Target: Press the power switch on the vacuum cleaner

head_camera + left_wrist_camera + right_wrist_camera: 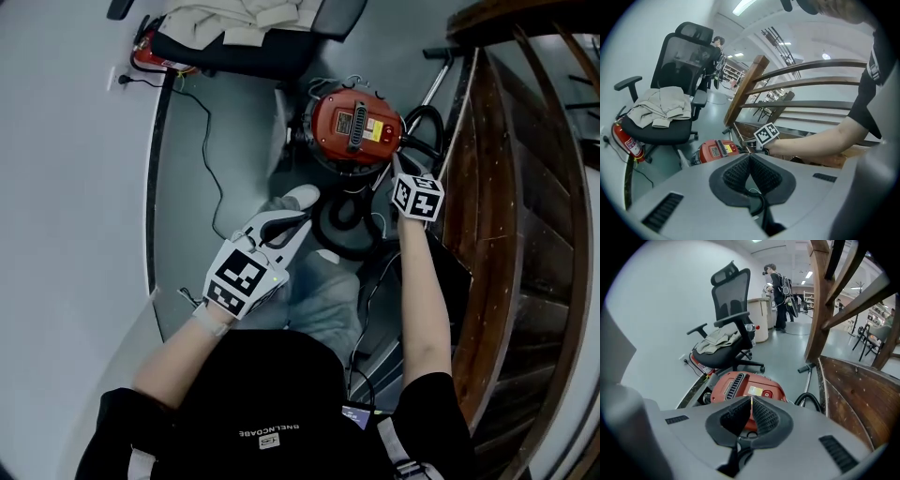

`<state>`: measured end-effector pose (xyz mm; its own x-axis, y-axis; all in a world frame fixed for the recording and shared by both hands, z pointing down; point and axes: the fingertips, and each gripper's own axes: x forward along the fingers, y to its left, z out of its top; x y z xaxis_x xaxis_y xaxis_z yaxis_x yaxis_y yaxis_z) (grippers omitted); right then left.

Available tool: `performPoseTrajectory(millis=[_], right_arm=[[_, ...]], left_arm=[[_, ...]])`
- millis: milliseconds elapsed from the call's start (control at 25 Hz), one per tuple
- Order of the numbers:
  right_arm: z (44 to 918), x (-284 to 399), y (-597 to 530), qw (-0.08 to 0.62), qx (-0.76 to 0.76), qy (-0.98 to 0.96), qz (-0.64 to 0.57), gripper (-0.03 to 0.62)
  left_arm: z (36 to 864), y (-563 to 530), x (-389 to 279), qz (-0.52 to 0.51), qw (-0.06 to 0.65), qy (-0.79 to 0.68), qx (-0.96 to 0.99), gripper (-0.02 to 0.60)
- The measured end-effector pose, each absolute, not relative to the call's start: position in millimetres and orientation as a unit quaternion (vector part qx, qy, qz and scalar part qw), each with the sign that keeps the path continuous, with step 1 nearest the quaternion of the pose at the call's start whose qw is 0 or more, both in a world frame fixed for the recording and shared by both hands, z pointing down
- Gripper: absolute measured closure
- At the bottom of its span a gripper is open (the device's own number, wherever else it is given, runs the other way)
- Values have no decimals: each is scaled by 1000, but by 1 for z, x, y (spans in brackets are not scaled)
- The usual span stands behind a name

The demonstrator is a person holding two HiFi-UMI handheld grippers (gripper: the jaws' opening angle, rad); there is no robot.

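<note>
Near the top centre of the head view, a red vacuum cleaner [356,127] sits on the grey floor [187,187] beside a wooden stair rail [506,216], with an office chair [244,37] at upper left. The person's right gripper [751,401], jaws pressed together on nothing, hovers just off the canister's right edge. Its camera looks across the lid at a small red button [767,393], apparently the power switch. The left gripper [750,158], likewise closed and empty, hangs at lower left. The approach appears to be in hand; the next move calls for bringing the closed tips squarely onto that switch.
</note>
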<state>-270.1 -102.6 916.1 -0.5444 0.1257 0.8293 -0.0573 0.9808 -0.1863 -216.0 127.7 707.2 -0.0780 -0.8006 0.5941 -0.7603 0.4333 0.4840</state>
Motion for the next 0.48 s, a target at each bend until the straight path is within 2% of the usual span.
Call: performPoseTrajectory(millis=[480], right_arm=[[1005,-301,-124,494,0,-865,89,565]], left_arm=[[769,140,-216,-29,445,-736,510,568]])
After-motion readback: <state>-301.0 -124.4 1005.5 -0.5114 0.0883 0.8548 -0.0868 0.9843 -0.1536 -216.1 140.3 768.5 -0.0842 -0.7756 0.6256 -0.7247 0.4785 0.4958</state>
